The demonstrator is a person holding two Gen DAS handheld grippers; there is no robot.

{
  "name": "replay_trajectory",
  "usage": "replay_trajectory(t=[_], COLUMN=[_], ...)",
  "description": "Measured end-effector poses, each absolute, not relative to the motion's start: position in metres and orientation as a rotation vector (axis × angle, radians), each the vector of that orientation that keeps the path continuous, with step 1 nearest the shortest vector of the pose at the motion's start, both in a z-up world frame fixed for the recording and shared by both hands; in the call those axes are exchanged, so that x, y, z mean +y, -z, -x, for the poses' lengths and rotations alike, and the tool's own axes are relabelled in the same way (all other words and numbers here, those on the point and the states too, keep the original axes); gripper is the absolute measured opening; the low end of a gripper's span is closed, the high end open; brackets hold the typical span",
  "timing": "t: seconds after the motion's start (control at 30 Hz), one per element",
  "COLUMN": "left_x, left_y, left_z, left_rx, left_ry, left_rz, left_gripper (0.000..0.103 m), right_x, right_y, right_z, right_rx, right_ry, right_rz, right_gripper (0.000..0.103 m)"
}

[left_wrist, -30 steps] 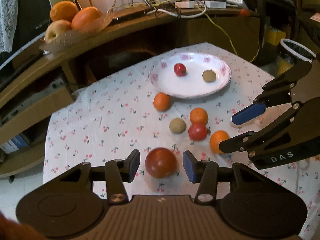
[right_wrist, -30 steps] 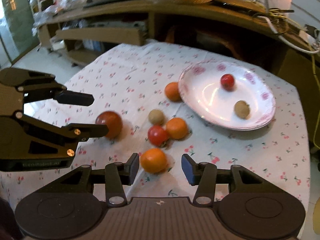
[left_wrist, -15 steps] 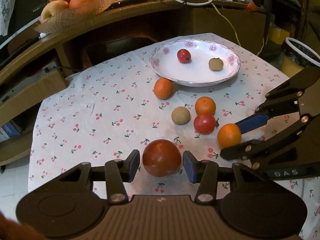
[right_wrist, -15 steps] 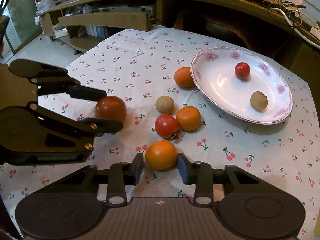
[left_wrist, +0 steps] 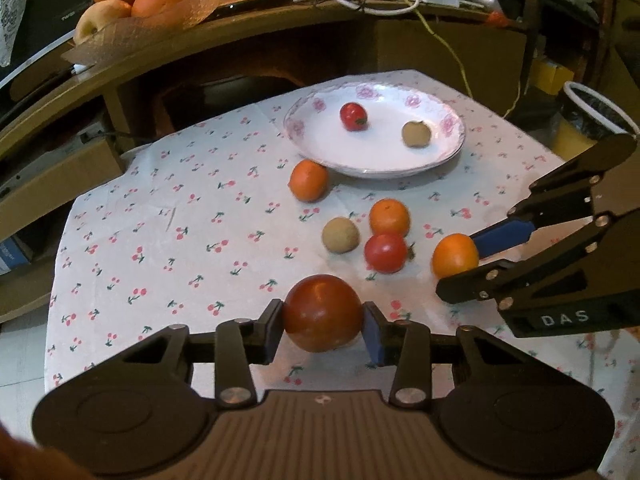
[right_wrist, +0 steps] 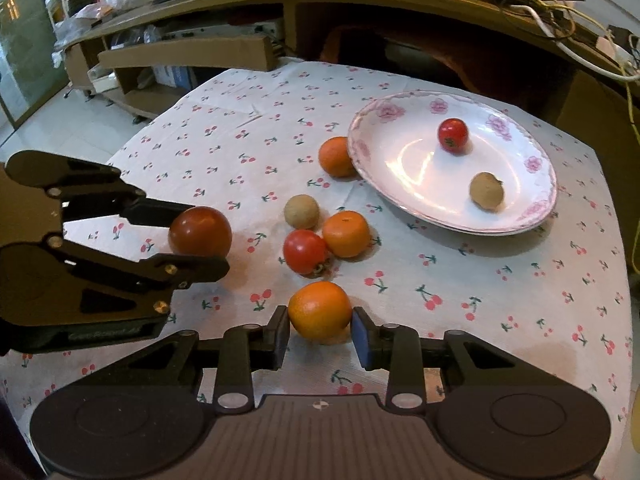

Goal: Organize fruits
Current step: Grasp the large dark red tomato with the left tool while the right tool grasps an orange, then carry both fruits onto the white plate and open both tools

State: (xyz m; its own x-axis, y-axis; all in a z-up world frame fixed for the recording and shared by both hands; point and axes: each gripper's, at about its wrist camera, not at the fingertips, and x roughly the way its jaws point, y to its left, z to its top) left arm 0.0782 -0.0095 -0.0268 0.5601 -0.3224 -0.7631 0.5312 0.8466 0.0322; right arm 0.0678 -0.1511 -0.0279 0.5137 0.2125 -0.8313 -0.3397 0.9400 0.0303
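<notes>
Left gripper (left_wrist: 323,326): my jaws are closing, pads pressing the dark red tomato (left_wrist: 322,312) between them.
Right gripper (right_wrist: 320,330): I clamp the orange (right_wrist: 319,310).
Plate (right_wrist: 516,222): well ahead.

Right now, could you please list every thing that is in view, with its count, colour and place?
plate: one, white with pink flowers, far right of table.
fruits in plate: two, small red tomato, brown fruit.
oranges on cloth: two, one beside the plate rim, one in the middle.
red tomato: one, middle.
brown fruit: one, middle.
tablecloth: white, cherry print.
fruit basket: one, on the shelf behind.
left claw: closing on large dark-red tomato.
right claw: gripping orange.
</notes>
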Motion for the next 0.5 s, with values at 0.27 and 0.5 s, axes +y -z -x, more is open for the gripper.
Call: replay_trajectory(t=[0.27, 0.5], left_x=[-0.020, -0.033], left_y=[0.019, 0.010], left_z=[-0.078, -0.085], left_rx=[0.815, 0.787], left_ry=[0.532, 0.537], left_rz=[-0.271, -0.267], left_gripper=[0.047, 0.047], right_x=[-0.162, -0.172], right_y=[0.018, 0.011], right_z=[-0.068, -0.074], right_rx=[0.946, 0.920], right_ry=[-0.301, -0.270], right_rz=[0.112, 0.093], right_gripper=[0.034, 0.034])
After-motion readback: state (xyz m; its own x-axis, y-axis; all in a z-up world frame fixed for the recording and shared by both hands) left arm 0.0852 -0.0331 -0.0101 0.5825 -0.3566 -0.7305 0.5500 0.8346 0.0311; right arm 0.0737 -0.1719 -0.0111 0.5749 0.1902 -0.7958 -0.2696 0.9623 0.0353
